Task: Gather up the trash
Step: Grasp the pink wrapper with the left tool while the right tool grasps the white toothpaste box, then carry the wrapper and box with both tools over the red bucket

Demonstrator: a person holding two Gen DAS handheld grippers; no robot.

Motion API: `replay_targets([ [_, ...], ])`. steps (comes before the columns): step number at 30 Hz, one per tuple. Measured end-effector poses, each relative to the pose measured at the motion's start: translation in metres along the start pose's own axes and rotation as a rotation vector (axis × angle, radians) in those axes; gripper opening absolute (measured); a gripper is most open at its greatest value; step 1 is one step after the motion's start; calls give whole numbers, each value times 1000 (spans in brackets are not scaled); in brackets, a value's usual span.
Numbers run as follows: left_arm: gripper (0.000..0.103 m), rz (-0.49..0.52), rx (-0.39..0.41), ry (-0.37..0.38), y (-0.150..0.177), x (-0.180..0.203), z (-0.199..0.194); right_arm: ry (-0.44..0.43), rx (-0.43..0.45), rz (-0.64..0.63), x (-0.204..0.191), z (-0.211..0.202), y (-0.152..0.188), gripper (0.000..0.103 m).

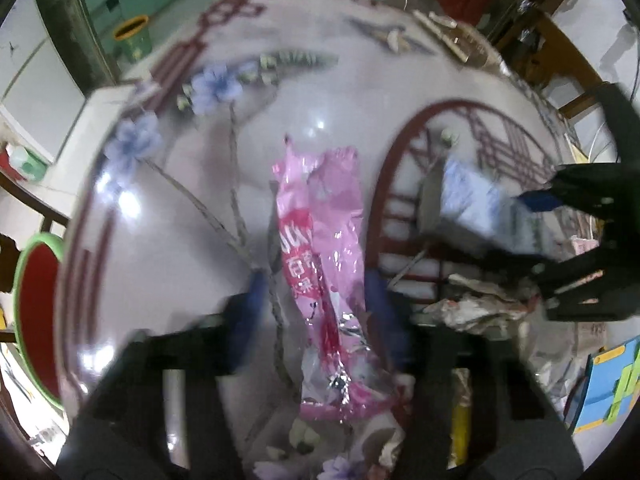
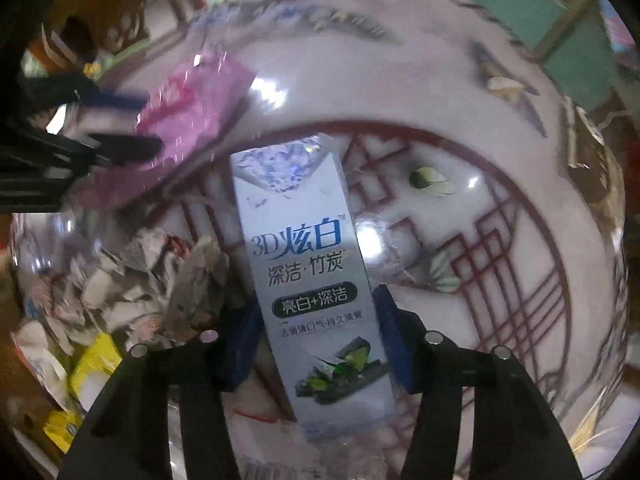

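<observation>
Straddling pink wrapper point(image 1: 324, 264), left gripper point(image 1: 316, 304) jaws not visibly pinching; right gripper point(image 2: 320, 340) jaws likewise, beside toothpaste box point(image 2: 316, 280); glossy floral tabletop point(image 1: 168, 248) beneath.

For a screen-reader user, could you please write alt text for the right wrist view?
A silver-white toothpaste box lies between the blue-padded fingers of the right gripper on a glossy round table with red lattice decoration. At upper left the left gripper straddles a pink wrapper; crumpled paper scraps lie at left.
</observation>
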State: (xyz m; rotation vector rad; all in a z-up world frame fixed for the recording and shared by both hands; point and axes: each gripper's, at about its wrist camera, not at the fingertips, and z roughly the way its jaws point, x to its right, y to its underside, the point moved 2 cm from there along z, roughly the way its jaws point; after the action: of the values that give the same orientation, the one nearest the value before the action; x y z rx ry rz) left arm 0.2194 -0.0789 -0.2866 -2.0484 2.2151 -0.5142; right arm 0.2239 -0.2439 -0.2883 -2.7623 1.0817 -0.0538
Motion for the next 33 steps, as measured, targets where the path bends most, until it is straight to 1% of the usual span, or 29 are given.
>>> replay_targets([
  [1,22,-9,-14,6,2,-2,5,4,27,29,3,-8,4,51],
  [2,18,-18,-17,13,3,-4,7,5,55,55,6,-17,7,51],
  [3,17,-21,-11,15,4,-4,6,7,88,84,7,-28,11,50],
  [4,13,-17,5,11,5,-5,1,8,118,111,7,-39,14,50],
  [6,12,-1,48,0,7,-5,-15,19,196,174,9,-65,18,50],
  [8,11,11,97,-10,7,-8,-35,48,272,238,8,-96,23,50],
  [9,11,13,116,-13,7,-10,-43,54,298,257,6,-104,25,50],
  [11,11,16,167,-22,10,-15,-66,67,364,298,-4,-131,26,50],
  [14,11,-2,225,-23,19,-29,-98,85,441,368,-28,-156,16,50],
  [15,11,-14,247,-23,24,-36,-110,83,461,389,-33,-163,19,50],
  [18,11,-32,292,-32,37,-52,-135,101,501,416,-58,-179,11,50],
  [23,11,-54,347,-56,61,-83,-170,74,539,456,-110,-186,-6,51],
  [28,11,-97,373,-74,87,-124,-194,36,562,487,-154,-186,-18,51],
  [33,11,-128,382,-101,105,-162,-209,-18,568,489,-191,-176,-44,51],
])
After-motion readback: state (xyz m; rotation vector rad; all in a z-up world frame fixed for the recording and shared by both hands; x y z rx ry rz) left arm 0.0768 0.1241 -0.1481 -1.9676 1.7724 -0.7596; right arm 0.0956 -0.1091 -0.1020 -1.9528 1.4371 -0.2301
